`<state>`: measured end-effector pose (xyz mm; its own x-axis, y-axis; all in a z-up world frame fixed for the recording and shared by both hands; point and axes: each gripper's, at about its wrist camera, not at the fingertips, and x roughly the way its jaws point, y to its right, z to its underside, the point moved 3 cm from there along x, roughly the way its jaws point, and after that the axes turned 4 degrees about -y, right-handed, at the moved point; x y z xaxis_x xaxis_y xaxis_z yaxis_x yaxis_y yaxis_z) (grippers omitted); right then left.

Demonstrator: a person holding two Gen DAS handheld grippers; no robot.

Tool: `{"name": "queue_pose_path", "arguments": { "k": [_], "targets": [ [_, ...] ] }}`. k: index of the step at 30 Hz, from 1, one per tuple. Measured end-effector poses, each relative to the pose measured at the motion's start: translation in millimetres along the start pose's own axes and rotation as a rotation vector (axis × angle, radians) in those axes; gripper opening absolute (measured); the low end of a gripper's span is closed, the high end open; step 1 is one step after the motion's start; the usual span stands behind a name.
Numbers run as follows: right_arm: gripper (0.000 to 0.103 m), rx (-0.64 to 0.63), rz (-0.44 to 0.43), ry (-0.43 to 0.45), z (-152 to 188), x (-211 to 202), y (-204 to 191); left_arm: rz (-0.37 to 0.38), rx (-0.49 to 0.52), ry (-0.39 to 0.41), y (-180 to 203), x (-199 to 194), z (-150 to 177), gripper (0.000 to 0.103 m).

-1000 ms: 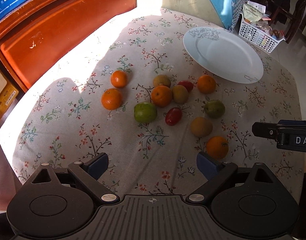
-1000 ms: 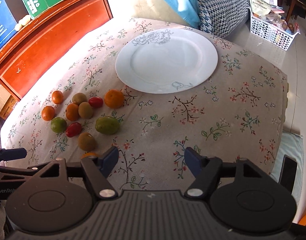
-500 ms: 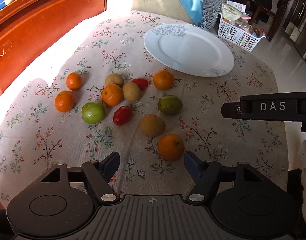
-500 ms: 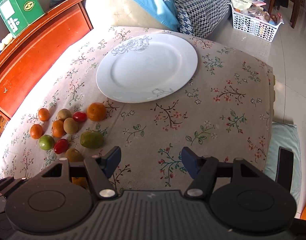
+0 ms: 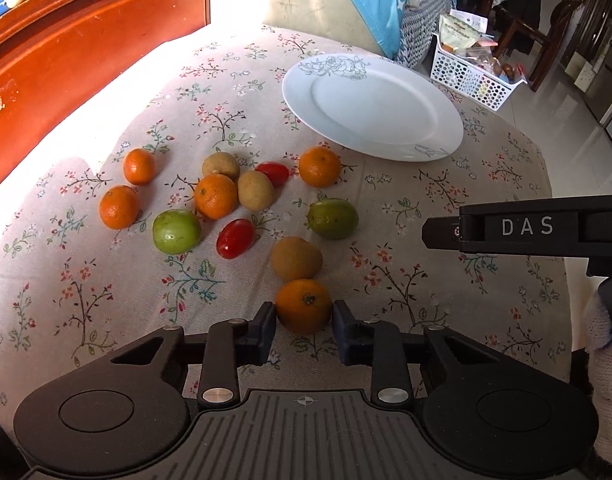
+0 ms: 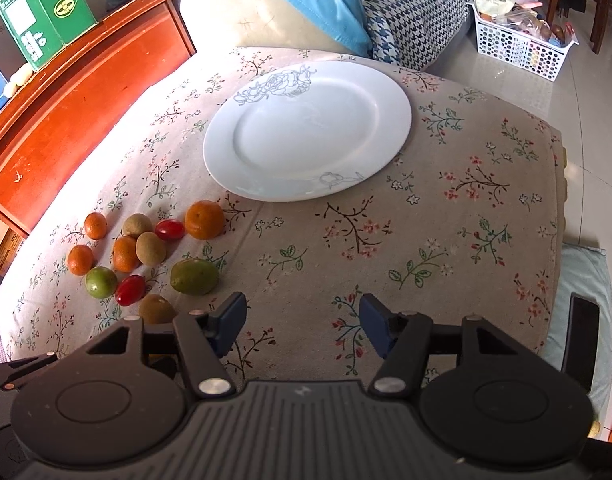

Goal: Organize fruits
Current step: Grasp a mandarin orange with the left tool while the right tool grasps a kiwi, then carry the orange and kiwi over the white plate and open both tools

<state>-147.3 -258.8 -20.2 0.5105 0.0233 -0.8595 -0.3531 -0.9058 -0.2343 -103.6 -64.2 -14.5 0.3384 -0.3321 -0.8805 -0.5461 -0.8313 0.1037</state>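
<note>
Now left gripper (image 5: 303, 322) pinching orange (image 5: 303, 306), pads touching both its sides, orange still sitting on cloth (image 5: 406, 296). Brown fruit (image 5: 296, 258) lying just ahead of it, other fruits farther ahead and left. Plate (image 5: 442, 136) waiting far ahead, to right. Right gripper (image 6: 301, 322) closing slowly, nothing between its jaws, hovering over bare cloth, plate straight ahead.

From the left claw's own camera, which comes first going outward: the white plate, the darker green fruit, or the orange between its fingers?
1. Orange, gripped in the left claw.
2. Darker green fruit, farther out, slightly right.
3. White plate, farthest, upper right.
</note>
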Motion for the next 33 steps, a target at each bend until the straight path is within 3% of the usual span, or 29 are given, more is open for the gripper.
{"name": "queue_pose_path", "arguments": {
  "k": [5,10,17,24,29,30,33],
  "targets": [
    [0.058,-0.008,-0.047,-0.004,2,4,-7,0.005,-0.069,0.036,-22,-13,-2,0.028],
    [0.047,-0.063,-0.130,-0.014,8,11,-27,-0.058,-0.153,0.075,-49,-21,-8,0.028],
    [0.043,-0.153,-0.217,-0.008,13,18,-59,-0.122,-0.217,0.102,-69,-24,-11,0.028],
    [0.043,-0.203,-0.204,-0.009,15,28,-74,-0.139,-0.242,0.105,-77,-26,-11,0.028],
    [0.033,-0.230,-0.190,0.012,18,33,-79,-0.140,-0.245,0.102,-75,-25,-13,0.028],
    [0.026,-0.237,-0.197,0.015,18,34,-80,-0.141,-0.243,0.102,-74,-25,-13,0.028],
    [0.026,-0.258,-0.193,0.024,19,34,-84,-0.140,-0.238,0.105,-71,-25,-14,0.028]
  ]
}}
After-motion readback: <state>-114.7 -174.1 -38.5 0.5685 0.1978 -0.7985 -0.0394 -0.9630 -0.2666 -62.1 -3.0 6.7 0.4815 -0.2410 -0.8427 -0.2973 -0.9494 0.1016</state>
